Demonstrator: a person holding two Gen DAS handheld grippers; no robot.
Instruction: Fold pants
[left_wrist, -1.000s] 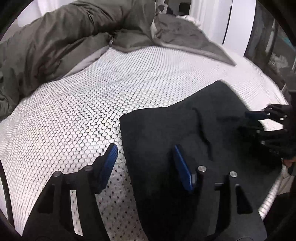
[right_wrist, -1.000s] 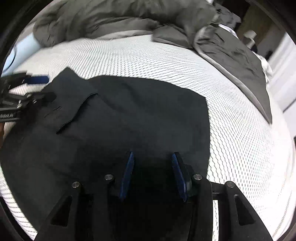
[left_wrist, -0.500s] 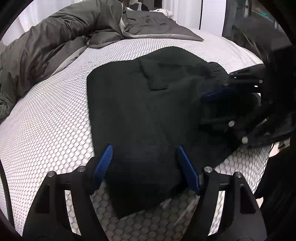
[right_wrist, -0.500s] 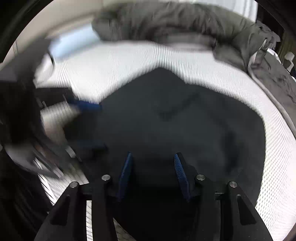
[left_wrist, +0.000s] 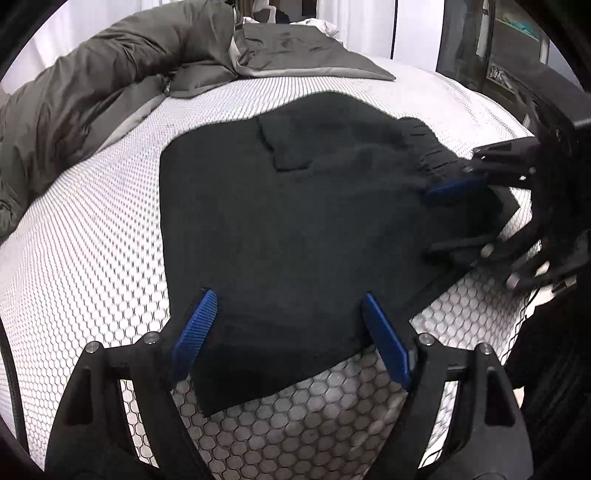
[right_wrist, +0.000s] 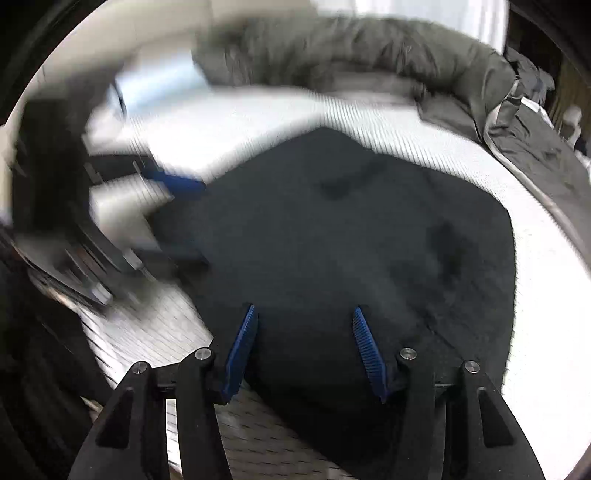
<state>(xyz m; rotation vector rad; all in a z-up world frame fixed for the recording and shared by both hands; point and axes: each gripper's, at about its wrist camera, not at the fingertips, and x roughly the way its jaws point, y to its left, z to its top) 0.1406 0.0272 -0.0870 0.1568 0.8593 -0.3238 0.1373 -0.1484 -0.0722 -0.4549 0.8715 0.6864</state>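
The black pants (left_wrist: 295, 206) lie folded flat on the white honeycomb mattress (left_wrist: 92, 240). My left gripper (left_wrist: 288, 295) hovers over their near corner. Its jaws are opening, the cloth lies under the gap and the blue pads do not press on it. At the pants' right end, by the waistband, my right gripper (left_wrist: 454, 218) also stands apart from the cloth. In the blurred right wrist view the pants (right_wrist: 351, 240) fill the middle. There the right gripper (right_wrist: 303, 310) is opening over their near edge, and the left gripper (right_wrist: 184, 218) shows at the left.
A rumpled grey duvet (left_wrist: 92, 92) is bunched along the far side of the bed, also seen as the duvet (right_wrist: 369, 48). A pale blue pillow (right_wrist: 159, 85) lies at the far left. Dark furniture (left_wrist: 480, 44) stands beyond the bed's right edge.
Both views have swung round the pants. My left gripper moved from their side edge to the near corner and spread wider. The right gripper's jaws also spread and came closer to the left one.
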